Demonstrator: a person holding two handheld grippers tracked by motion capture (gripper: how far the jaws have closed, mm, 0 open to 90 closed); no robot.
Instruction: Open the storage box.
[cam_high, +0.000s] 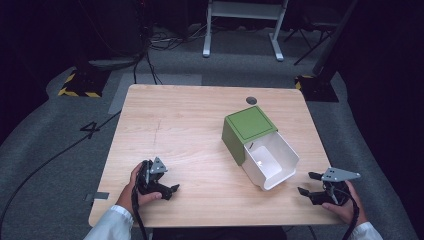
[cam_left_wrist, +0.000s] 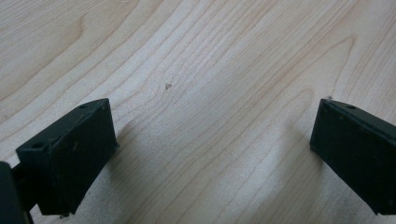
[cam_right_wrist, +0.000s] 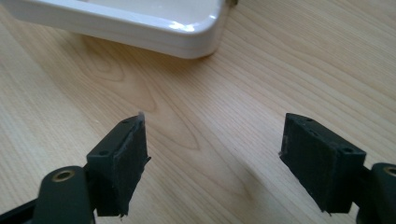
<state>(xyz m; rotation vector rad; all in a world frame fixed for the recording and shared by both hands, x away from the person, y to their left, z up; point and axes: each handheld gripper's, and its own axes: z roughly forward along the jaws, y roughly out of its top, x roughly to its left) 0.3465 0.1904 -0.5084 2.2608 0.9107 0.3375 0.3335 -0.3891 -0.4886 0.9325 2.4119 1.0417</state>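
Left gripper (cam_high: 172, 190), jaws wide, over pale grained wood table (cam_high: 190, 130). Centre-right: boxy green case (cam_high: 247, 127) with glossy white drawer (cam_high: 272, 160) slid out. Right gripper (cam_high: 306, 183), jaws wide, empty, just beside the drawer's rounded corner (cam_right_wrist: 205, 39).

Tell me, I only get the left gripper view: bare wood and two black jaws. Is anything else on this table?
Observer: Yes. A green box stands right of the middle, with its white drawer pulled out toward the person.
Operator: Anything inside the drawer?
Observer: Nothing I can make out, just a bright glint on its floor.
Operator: Where is the other hand?
Observer: The right hand-held gripper sits near the table's front right corner, jaws open, aimed at the drawer.
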